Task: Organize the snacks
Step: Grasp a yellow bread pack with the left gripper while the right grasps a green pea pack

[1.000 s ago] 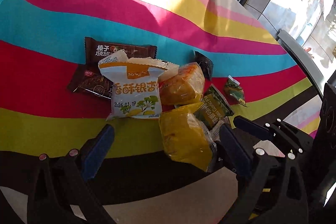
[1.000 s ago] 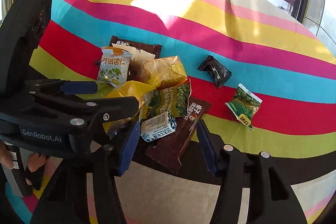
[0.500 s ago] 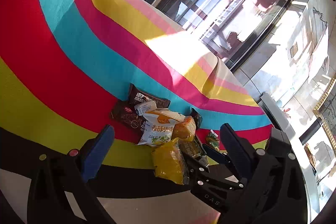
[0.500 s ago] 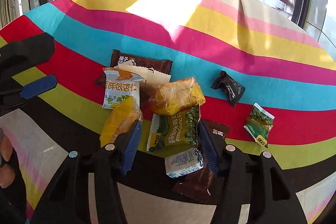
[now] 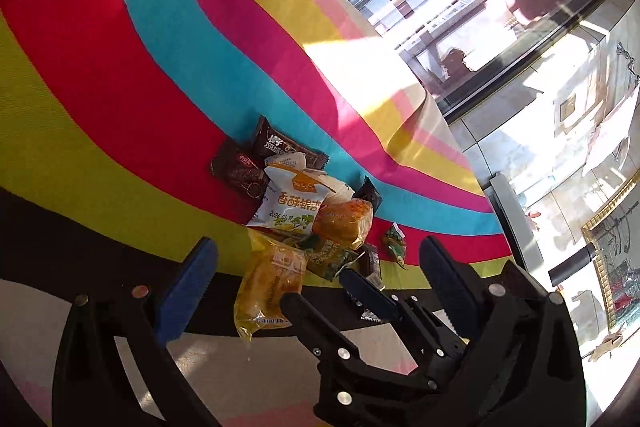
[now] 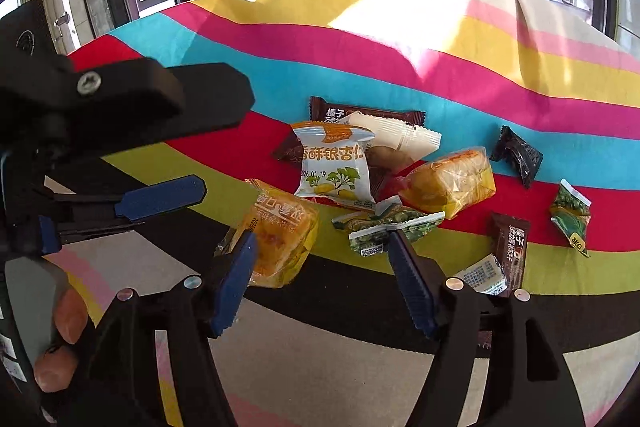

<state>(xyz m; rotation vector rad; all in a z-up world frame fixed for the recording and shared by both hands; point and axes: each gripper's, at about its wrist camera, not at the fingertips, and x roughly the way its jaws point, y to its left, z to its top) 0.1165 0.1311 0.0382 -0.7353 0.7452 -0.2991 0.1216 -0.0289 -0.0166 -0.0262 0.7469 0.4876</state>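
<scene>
On the striped, multicoloured tablecloth (image 6: 400,75), your right gripper (image 6: 320,279) has let go of the long brown chocolate bar wrapper (image 6: 510,247) and shifted left; its jaws are opening with nothing pressed between them, the yellow clear-wrapped cake (image 6: 280,231) just beyond its left pad. Your left gripper (image 5: 316,279) has pulled back from the pile and stands wide and empty. Bare cloth lies open left and beyond the pile; the table's far edge is well off.
</scene>
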